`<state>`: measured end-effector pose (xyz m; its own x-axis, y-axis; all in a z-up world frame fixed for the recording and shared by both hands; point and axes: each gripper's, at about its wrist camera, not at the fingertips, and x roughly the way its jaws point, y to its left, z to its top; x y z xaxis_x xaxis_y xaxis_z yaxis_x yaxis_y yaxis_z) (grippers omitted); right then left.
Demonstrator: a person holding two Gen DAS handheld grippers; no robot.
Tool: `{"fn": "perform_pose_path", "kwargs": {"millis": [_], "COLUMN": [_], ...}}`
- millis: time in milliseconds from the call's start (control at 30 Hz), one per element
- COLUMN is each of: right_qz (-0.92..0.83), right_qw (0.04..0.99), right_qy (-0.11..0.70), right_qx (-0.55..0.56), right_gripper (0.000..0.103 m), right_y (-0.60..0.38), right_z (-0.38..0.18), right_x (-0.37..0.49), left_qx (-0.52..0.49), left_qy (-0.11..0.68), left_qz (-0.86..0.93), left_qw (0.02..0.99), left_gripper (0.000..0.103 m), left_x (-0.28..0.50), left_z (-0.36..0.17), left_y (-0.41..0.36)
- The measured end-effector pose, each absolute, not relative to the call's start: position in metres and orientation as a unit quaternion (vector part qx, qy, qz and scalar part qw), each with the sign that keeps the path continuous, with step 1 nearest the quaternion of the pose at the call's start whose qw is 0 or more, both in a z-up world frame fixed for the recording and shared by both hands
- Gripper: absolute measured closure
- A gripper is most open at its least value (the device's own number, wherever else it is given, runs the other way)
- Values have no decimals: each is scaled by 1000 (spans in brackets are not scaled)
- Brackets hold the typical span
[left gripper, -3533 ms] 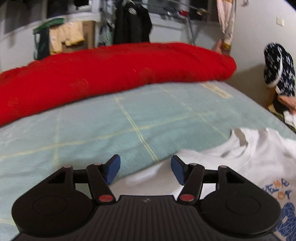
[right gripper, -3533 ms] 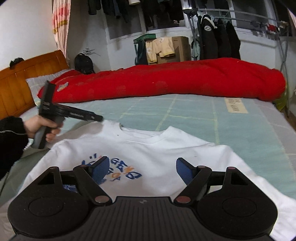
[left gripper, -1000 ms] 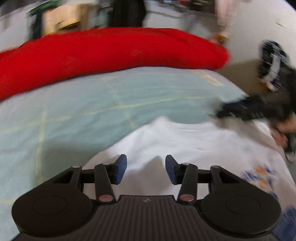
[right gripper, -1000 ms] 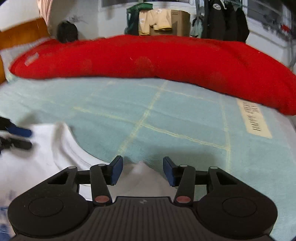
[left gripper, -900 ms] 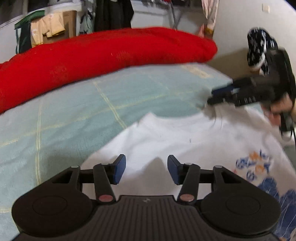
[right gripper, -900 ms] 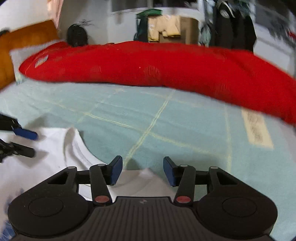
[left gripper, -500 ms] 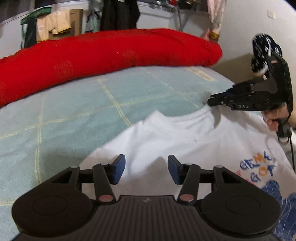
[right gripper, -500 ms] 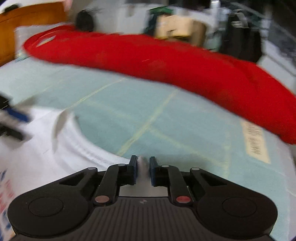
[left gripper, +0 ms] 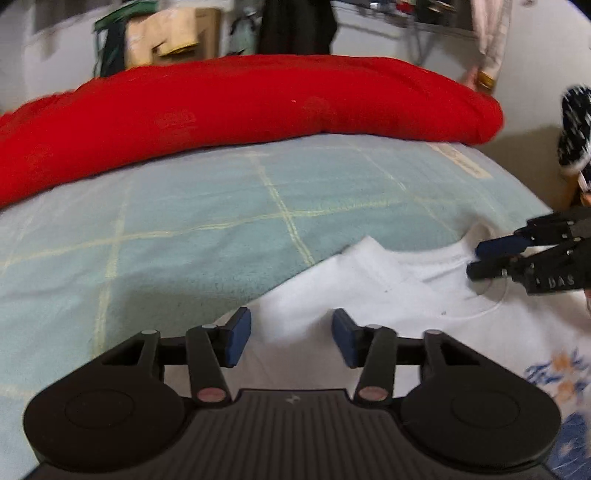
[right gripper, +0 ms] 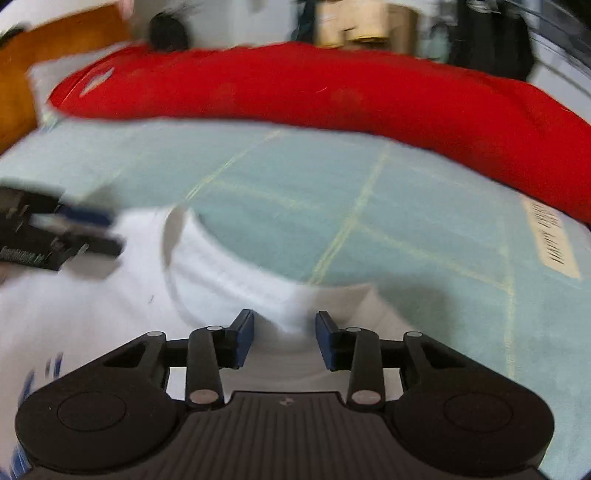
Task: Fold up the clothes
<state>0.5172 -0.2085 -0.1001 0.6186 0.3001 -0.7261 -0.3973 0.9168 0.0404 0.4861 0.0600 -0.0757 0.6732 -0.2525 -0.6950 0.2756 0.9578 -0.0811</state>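
A white T-shirt (left gripper: 406,306) with a blue and orange print (left gripper: 561,373) lies flat on the bed, collar facing the far side. My left gripper (left gripper: 290,341) is open just over the shirt's shoulder edge, a small hump of cloth between its fingers. My right gripper (right gripper: 285,339) is open too, low over the shirt (right gripper: 110,314) near the collar (right gripper: 207,266), and a ridge of white fabric rises between its blue pads. Each gripper shows in the other's view: the right gripper (left gripper: 476,258) at the collar, the left gripper (right gripper: 110,232) blurred at the left.
The shirt rests on a light blue bed cover (left gripper: 203,229) with pale yellow grid lines. A long red duvet (left gripper: 240,107) is rolled along the far side. A wooden headboard (right gripper: 33,85) stands at the left. Boxes and hanging clothes (left gripper: 295,26) line the wall behind.
My right gripper was shut on a fold of the shirt half a second ago and has since opened, leaving a ridge of cloth. The left gripper stayed open and shifted slightly.
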Motion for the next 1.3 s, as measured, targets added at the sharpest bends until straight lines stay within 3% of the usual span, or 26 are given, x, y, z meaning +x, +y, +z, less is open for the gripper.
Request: {"fn": "perform_pose_path", "kwargs": {"millis": [100, 333, 400, 567, 833, 1033, 1300], "right_qz": [185, 222, 234, 238, 220, 167, 167], "right_qw": [907, 905, 901, 899, 902, 908, 903], "right_qy": [375, 357, 360, 365, 369, 382, 394], "right_qx": [-44, -58, -58, -46, -33, -35, -28], "right_gripper": [59, 42, 37, 24, 19, 17, 11], "right_y": [-220, -234, -231, -226, -216, -209, -204], "right_z": [-70, -3, 5, -11, -49, -89, -107], "right_x": [496, 401, 367, 281, 159, 106, 77], "left_qx": [44, 81, 88, 120, 181, 203, 320], "left_qy": [365, 360, 355, 328, 302, 286, 235], "left_qz": [-159, -189, -201, -252, -307, -286, -224], "left_qw": [916, 910, 909, 902, 884, 892, 890], "left_gripper": [55, 54, 48, 37, 31, 30, 30], "left_x": [452, 358, 327, 239, 138, 123, 130], "left_z": [-50, -4, 7, 23, -4, -31, -55], "left_y": [64, 69, 66, 49, 4, -30, -83]}}
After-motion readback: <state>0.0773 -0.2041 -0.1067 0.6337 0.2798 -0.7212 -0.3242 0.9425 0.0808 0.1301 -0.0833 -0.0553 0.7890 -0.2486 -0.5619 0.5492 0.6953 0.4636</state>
